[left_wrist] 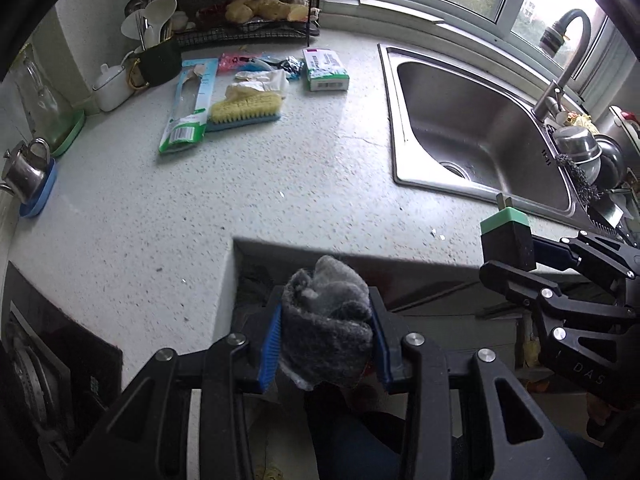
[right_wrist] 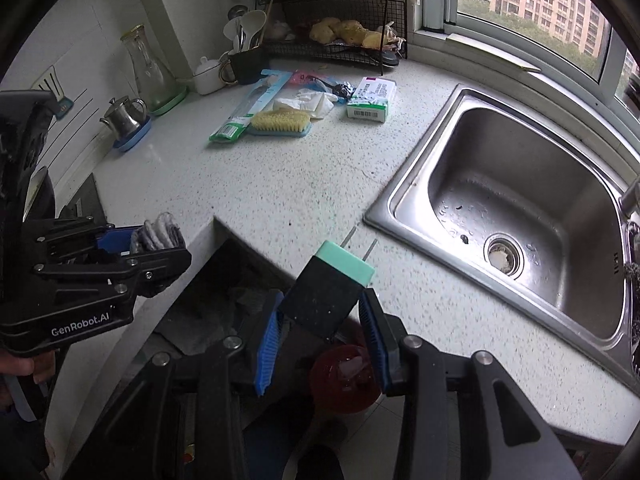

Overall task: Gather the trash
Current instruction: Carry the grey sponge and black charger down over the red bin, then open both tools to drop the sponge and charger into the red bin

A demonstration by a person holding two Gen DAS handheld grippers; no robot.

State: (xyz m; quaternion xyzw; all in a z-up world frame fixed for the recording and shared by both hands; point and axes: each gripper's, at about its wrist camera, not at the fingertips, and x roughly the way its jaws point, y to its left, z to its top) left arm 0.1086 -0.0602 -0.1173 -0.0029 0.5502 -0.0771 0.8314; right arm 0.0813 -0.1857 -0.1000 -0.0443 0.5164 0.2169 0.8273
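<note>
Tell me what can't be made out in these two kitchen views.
- Red bin, right wrist view: contents blurred, partly behind the right tongs.
- Box label: too small to read.
- Faucet: cut off by the right wrist view's edge.
- Floor, left wrist view: hidden behind the grey rag.

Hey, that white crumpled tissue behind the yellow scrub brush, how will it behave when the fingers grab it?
The crumpled tissue looks thin and creased, so it would probably squash flat and hang limp. It seems very light and could slide when nudged. Part of it lies against the scrub brush, which might shift.
</note>
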